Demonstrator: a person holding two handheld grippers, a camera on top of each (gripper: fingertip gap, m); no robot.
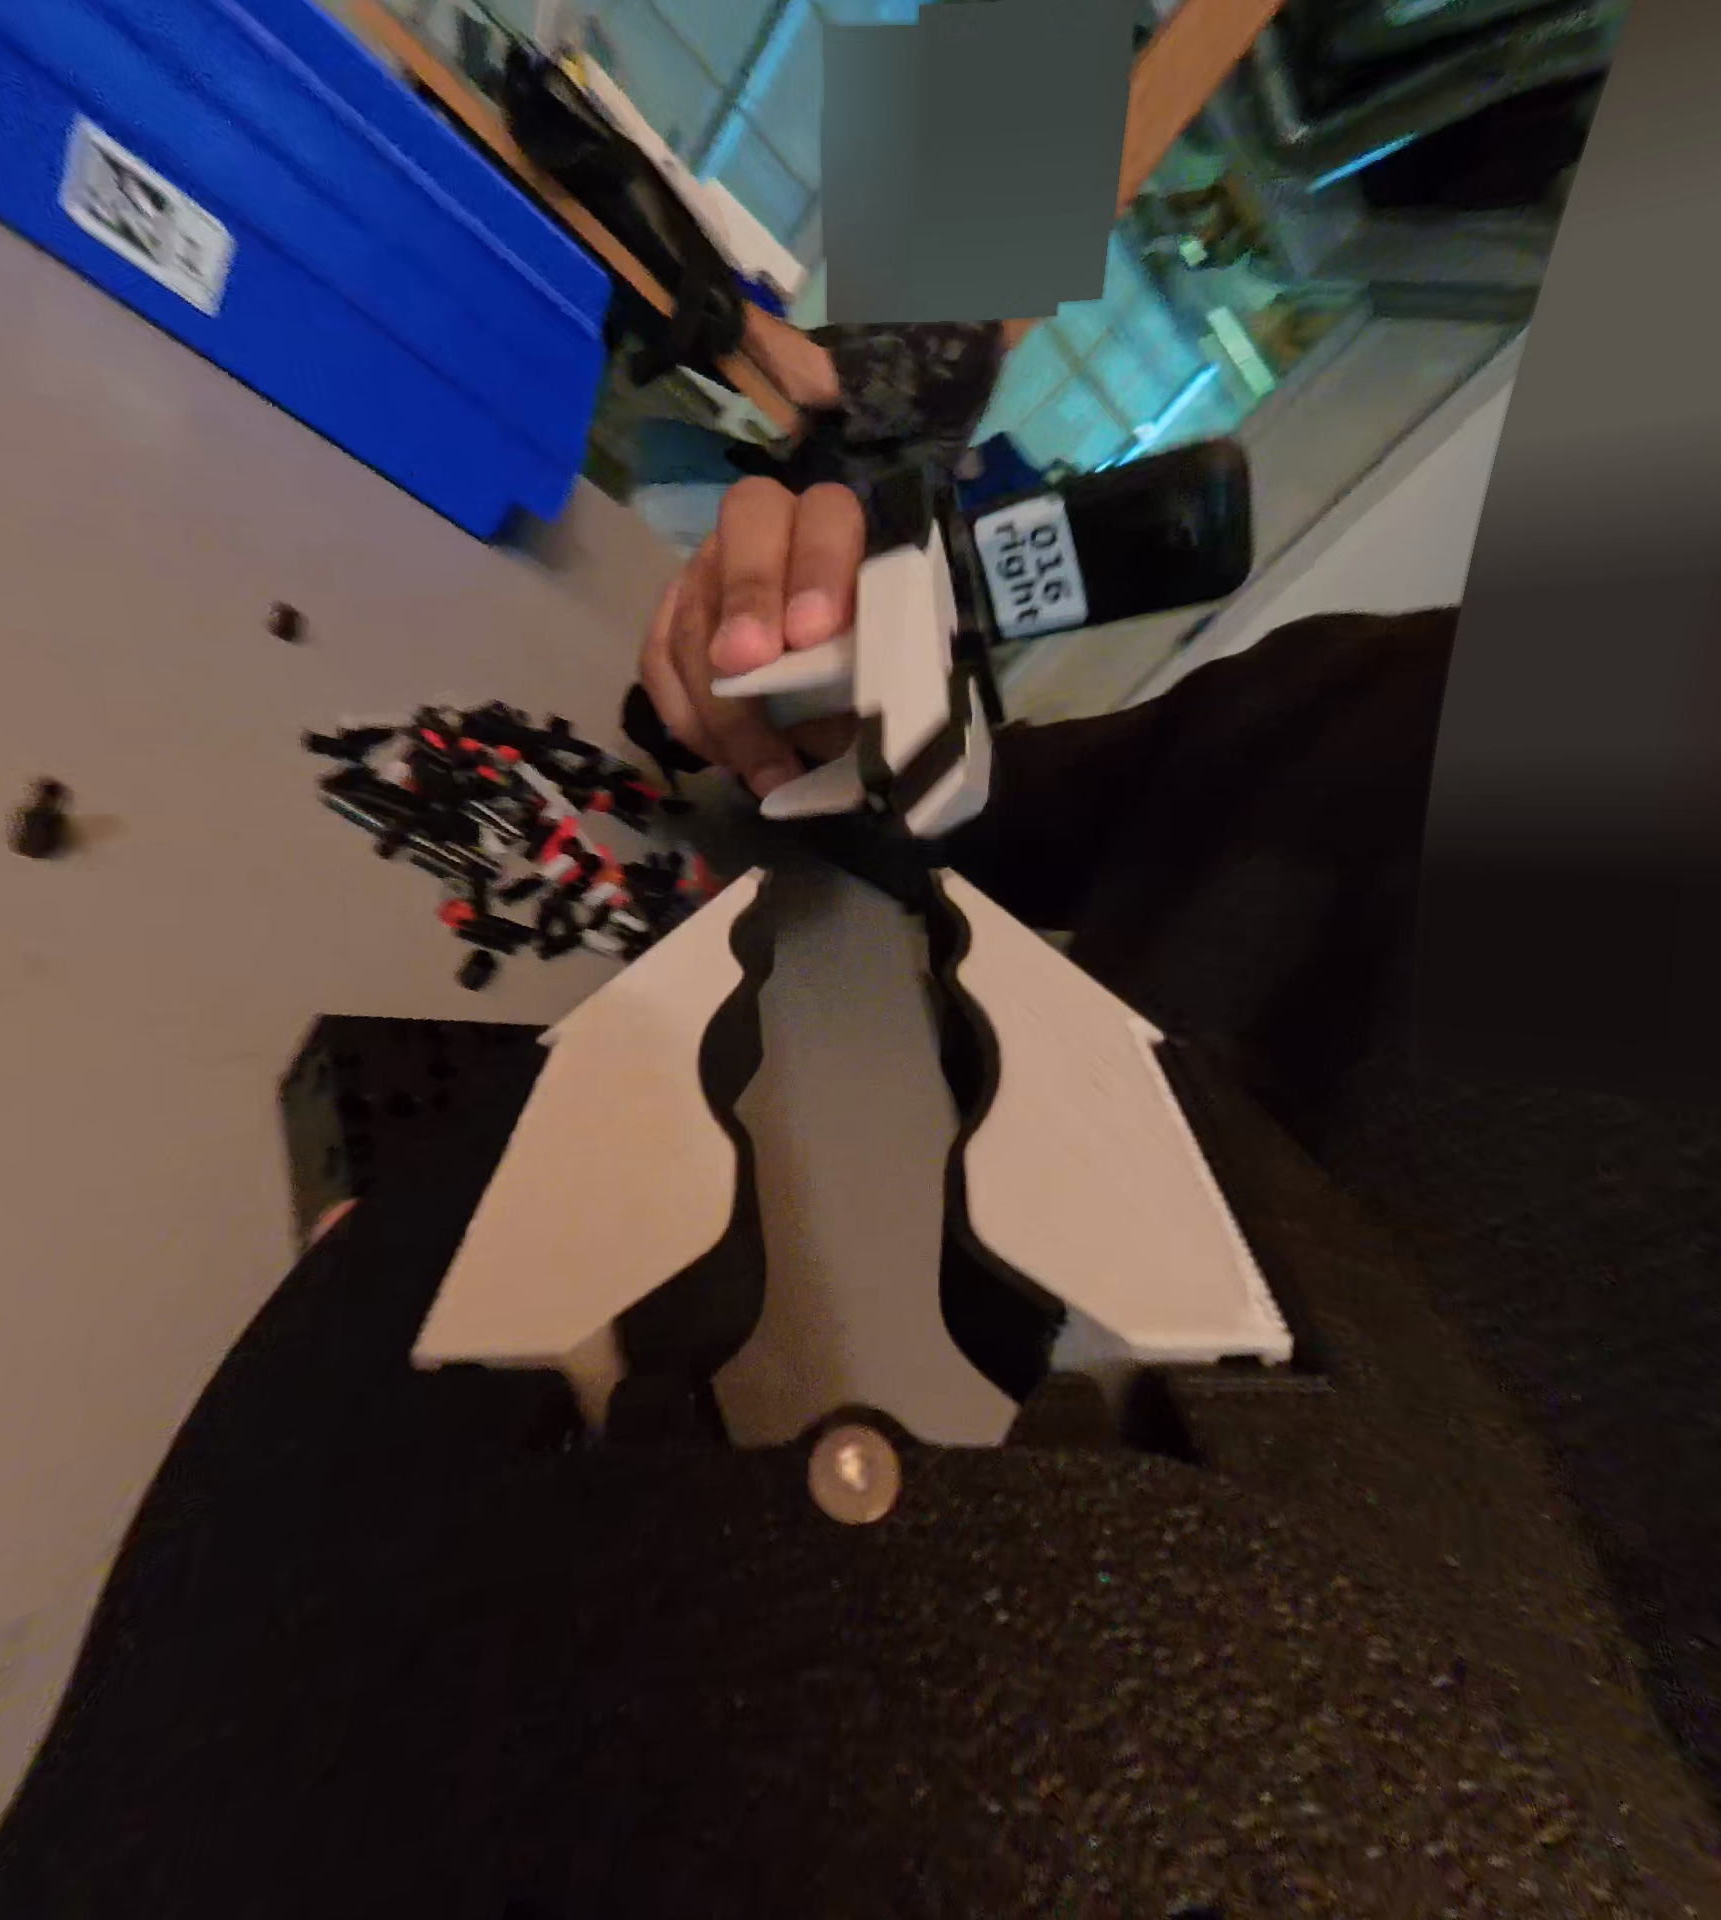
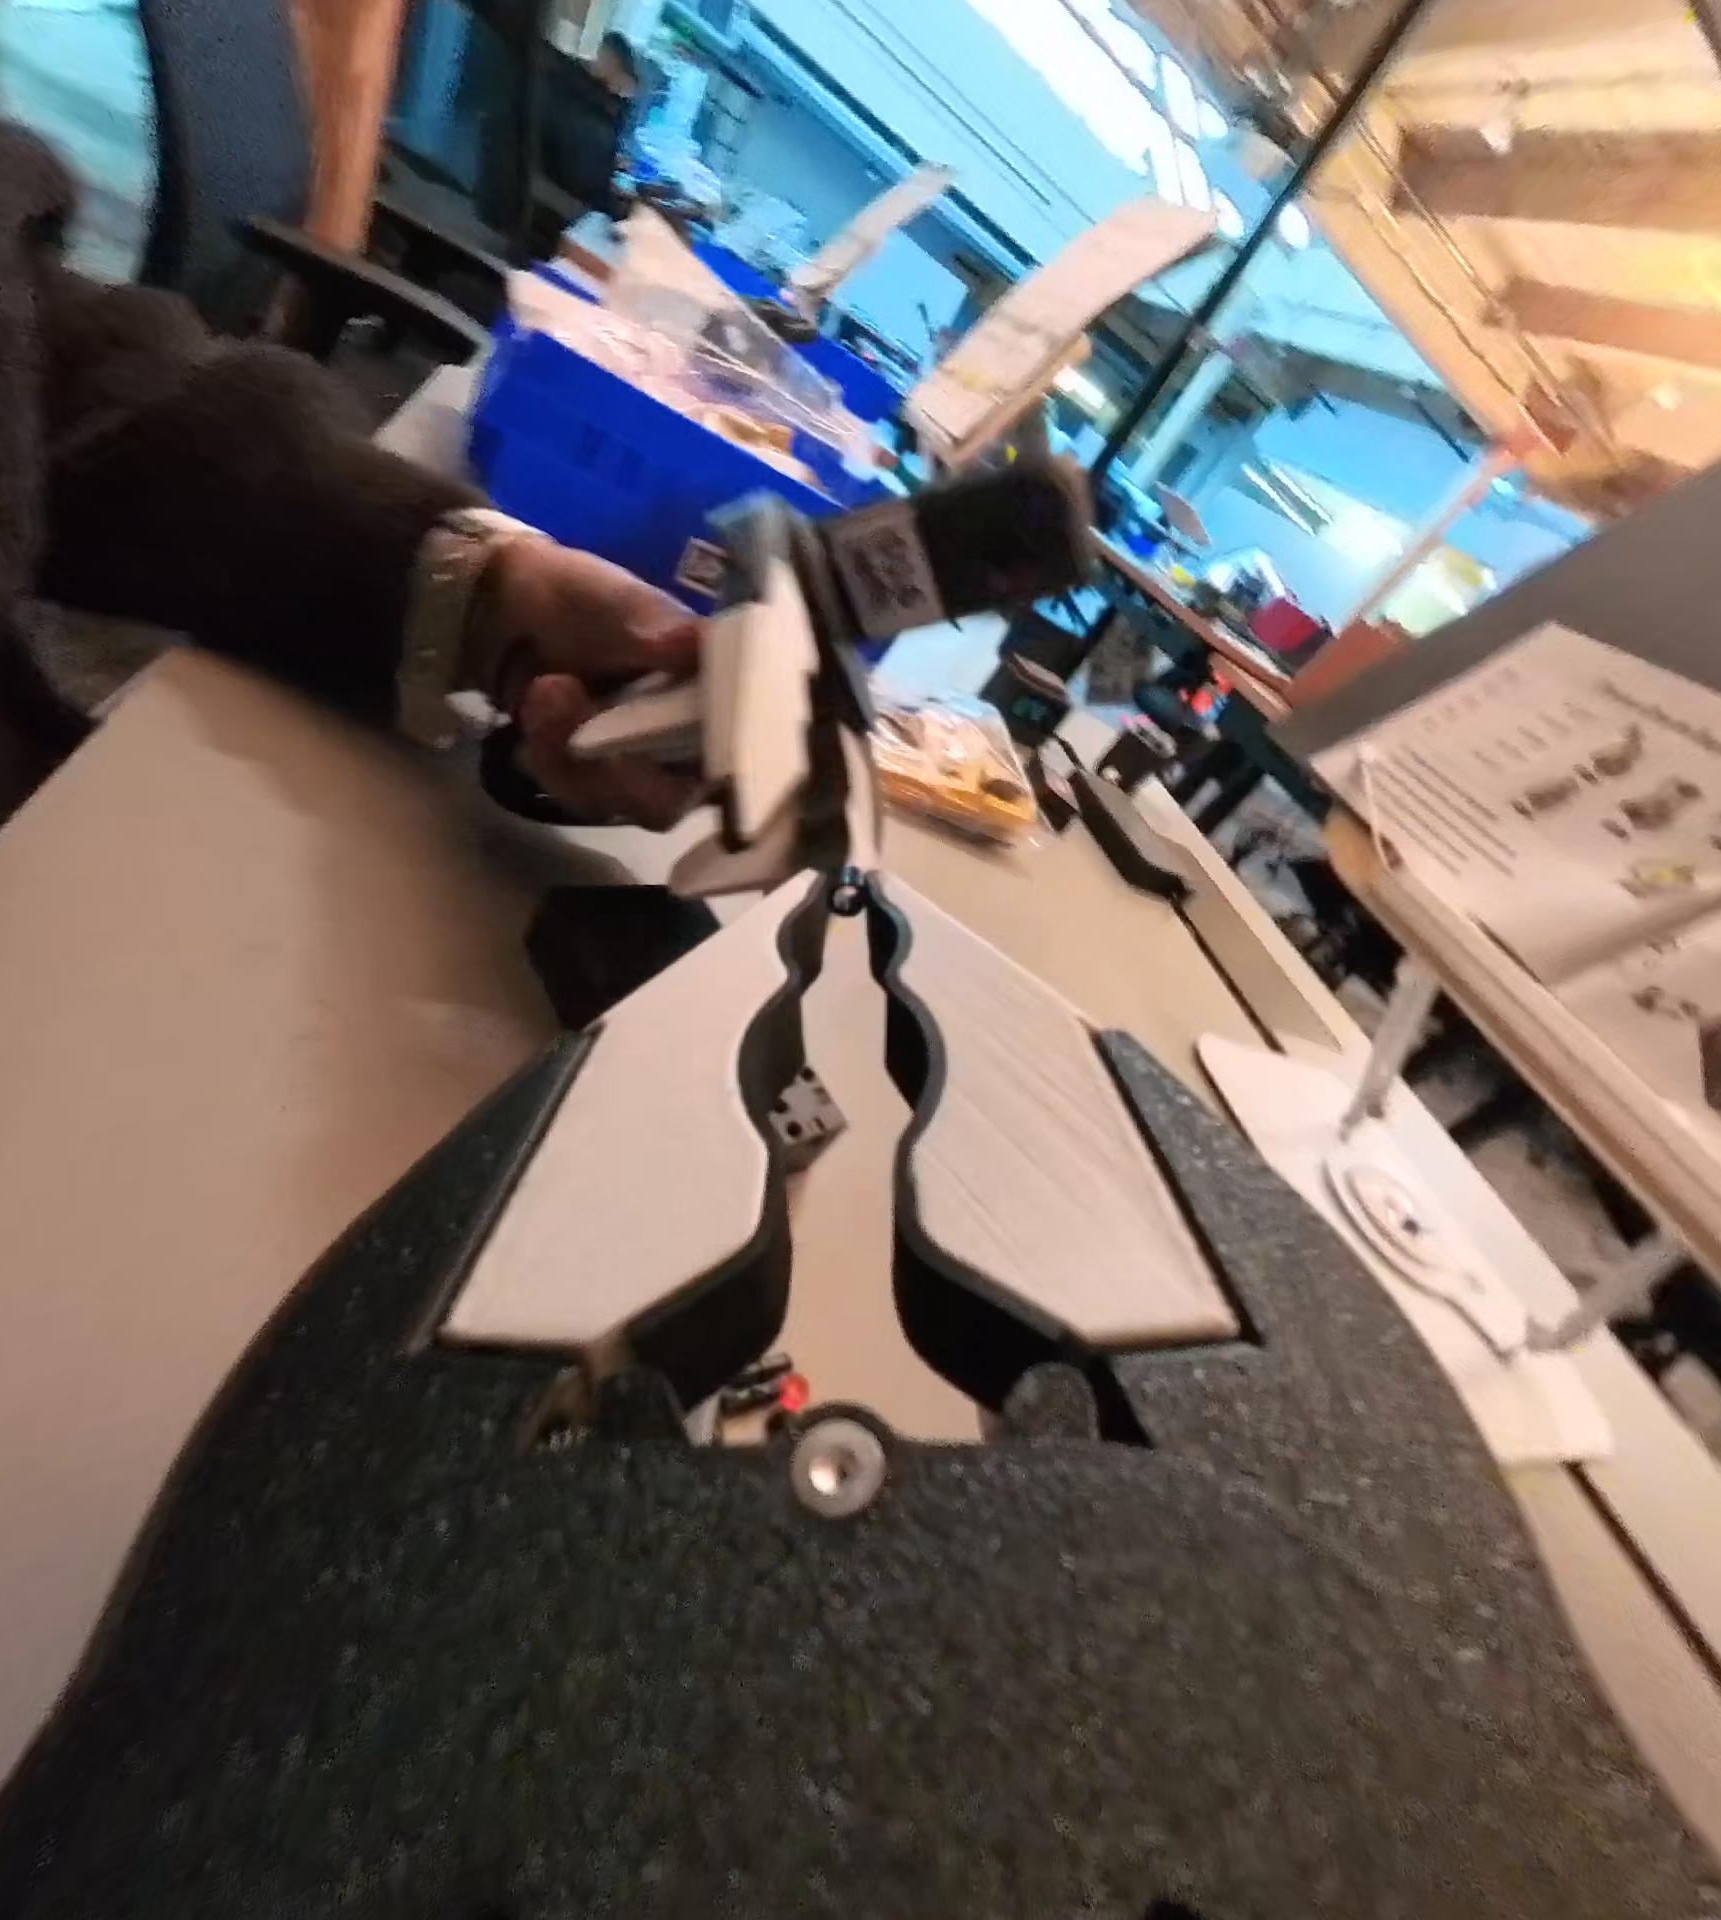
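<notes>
Both views are motion-blurred and bent by wide-angle distortion; warm indoor light falls on the table, the background glows blue-cyan, and the corners darken.

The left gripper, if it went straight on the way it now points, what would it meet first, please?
Most likely the right gripper, held in a hand directly beyond the left gripper. Their tips look nearly touching, though depth is unclear. The pile of small black and red parts lies off to the side.

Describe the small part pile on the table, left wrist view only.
The pile of small parts is a loose heap of short black pieces mixed with red and a few white ones, likely plastic. It lies on the grey table, ahead-left of the left gripper. A few black strays sit apart. Blur hides finer detail.
</notes>
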